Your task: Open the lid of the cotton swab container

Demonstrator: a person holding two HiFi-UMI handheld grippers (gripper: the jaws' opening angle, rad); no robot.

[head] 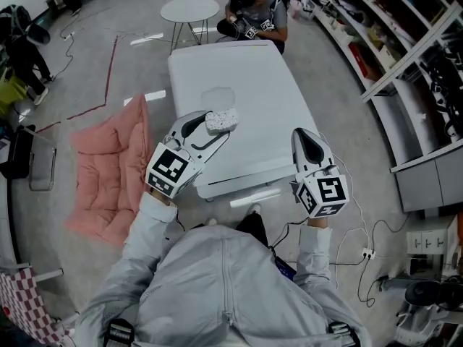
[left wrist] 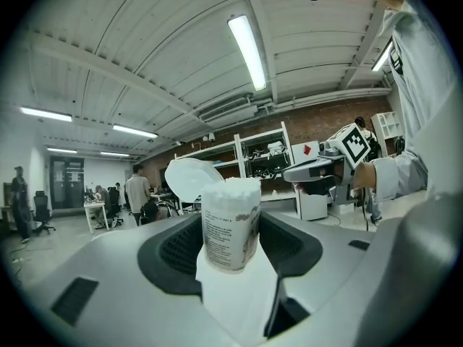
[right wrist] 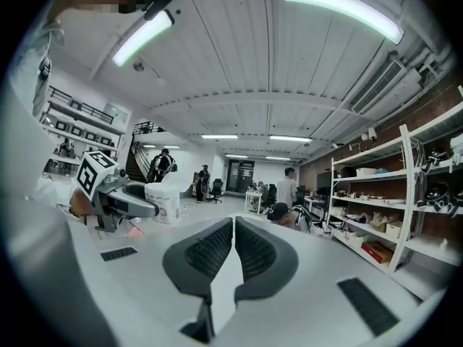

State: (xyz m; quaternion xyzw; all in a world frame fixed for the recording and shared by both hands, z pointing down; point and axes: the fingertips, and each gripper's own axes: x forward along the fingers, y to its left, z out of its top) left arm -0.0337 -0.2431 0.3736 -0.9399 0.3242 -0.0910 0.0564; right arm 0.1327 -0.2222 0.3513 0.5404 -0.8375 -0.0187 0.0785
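Left gripper (head: 214,129) grasped the cotton swab container (left wrist: 231,226). Its lid (left wrist: 189,179) stood flipped open, with cotton swabs (left wrist: 233,189) packed to the rim. Right gripper (right wrist: 232,246) was clenched on nothing.

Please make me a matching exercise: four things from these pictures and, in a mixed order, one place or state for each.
Things:
1. cotton swab container
2. lid
3. right gripper
4. pink cushion

Places or states:
a. shut, nothing between its jaws
b. on the floor beside the table
c. clamped in the left gripper
d. flipped open

Pairs: 1-c, 2-d, 3-a, 4-b
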